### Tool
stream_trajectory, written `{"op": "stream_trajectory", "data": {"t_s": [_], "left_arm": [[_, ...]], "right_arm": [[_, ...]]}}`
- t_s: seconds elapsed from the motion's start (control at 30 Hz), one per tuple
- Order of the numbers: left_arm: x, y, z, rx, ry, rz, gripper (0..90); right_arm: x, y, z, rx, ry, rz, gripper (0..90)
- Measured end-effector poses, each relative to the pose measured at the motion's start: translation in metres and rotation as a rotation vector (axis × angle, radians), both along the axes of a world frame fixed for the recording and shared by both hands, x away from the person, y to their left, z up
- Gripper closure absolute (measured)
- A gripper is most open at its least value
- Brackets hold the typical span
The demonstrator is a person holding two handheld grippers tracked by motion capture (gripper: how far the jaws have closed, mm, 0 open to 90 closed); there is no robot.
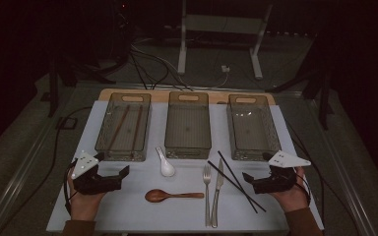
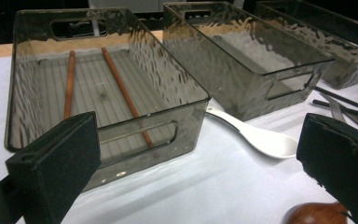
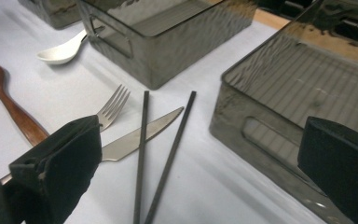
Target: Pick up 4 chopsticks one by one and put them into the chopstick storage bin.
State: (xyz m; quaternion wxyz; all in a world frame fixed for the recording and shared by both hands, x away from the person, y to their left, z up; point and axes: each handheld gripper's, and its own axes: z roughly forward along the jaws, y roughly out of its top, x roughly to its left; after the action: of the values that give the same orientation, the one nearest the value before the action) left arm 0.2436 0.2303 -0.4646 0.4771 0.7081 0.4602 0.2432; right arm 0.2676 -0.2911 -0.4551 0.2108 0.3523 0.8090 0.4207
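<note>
Along the near edge of the white table (image 1: 128, 209), the left gripper (image 1: 112, 178) and the right gripper (image 1: 254, 183) rest in the person's hands, each with jaws spread wide and holding nothing. Between them lie a wooden spoon (image 1: 172, 195), a fork (image 1: 206, 191), a table knife (image 1: 217, 191) and a pair of black chopsticks (image 1: 236, 182); a white ceramic spoon (image 1: 166, 163) sits just beyond, close to the trays. The black chopsticks, nearest the right gripper, lie side by side, slanting from near right to far left, and cross over the knife blade in the right gripper view (image 3: 142, 154). That view also shows the fork's tines (image 3: 114, 106) beside the knife tip, which the high view blurs. The left gripper view shows the wooden spoon's bowl (image 2: 317, 213) just by its right jaw.

Farther off stand three clear smoky plastic trays in a row. The left tray (image 1: 123, 126) holds two brown wooden chopsticks (image 2: 121, 88), lying lengthwise and apart. The middle tray (image 1: 188, 124) and right tray (image 1: 252, 127) hold nothing.
</note>
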Motion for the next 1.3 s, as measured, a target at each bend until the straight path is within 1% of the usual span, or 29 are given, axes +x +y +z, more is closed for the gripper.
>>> {"op": "stream_trajectory", "data": {"t_s": [0.07,0.13,0.3,0.5,0.6,0.67,0.7,0.77,0.87,0.93,1.0,1.07,1.17,1.23,1.3], "left_arm": [[-0.001,0.001,0.000,-0.003,0.001,0.003,0.7],[-0.001,0.001,0.000,0.006,-0.003,0.008,0.7],[-0.002,0.003,0.000,0.004,-0.004,0.015,0.7],[-0.002,0.002,-0.002,0.000,0.000,0.014,0.8],[-0.002,0.002,-0.002,0.000,0.003,0.011,0.8],[-0.002,0.002,-0.003,0.001,0.005,0.009,0.8],[-0.002,0.002,-0.003,0.000,0.007,0.010,0.8],[-0.002,0.002,-0.003,0.000,0.007,0.011,0.8],[-0.002,0.002,-0.003,0.003,0.007,0.013,0.8],[-0.002,0.002,-0.004,0.002,0.009,0.014,0.8],[-0.002,0.002,-0.004,0.002,0.009,0.013,0.8],[-0.002,0.002,-0.004,0.005,0.012,0.012,0.8],[-0.002,0.001,-0.004,0.005,0.013,0.010,0.7],[-0.002,0.001,-0.004,0.006,0.014,0.010,0.8],[-0.002,0.001,-0.005,0.005,0.015,0.011,0.8]], "right_arm": [[0.001,0.003,-0.002,-0.010,0.016,0.006,0.0],[0.002,0.006,-0.004,-0.021,0.029,0.015,0.0],[0.004,0.010,-0.009,-0.046,0.053,0.031,0.0],[0.006,0.017,-0.018,-0.080,0.114,0.040,0.1],[0.005,0.021,-0.021,-0.094,0.140,0.057,6.6],[0.005,0.025,-0.024,-0.116,0.159,0.074,9.8],[0.005,0.027,-0.025,-0.122,0.164,0.076,14.4],[0.004,0.030,-0.027,-0.127,0.176,0.087,19.9],[0.004,0.036,-0.031,-0.157,0.183,0.103,34.3],[0.003,0.039,-0.035,-0.169,0.189,0.127,44.8],[0.004,0.041,-0.037,-0.179,0.201,0.149,53.1],[0.004,0.044,-0.039,-0.196,0.214,0.160,58.8],[0.005,0.047,-0.043,-0.223,0.223,0.166,63.9],[0.005,0.048,-0.045,-0.237,0.228,0.155,67.1],[0.006,0.049,-0.047,-0.251,0.236,0.156,69.7]]}}
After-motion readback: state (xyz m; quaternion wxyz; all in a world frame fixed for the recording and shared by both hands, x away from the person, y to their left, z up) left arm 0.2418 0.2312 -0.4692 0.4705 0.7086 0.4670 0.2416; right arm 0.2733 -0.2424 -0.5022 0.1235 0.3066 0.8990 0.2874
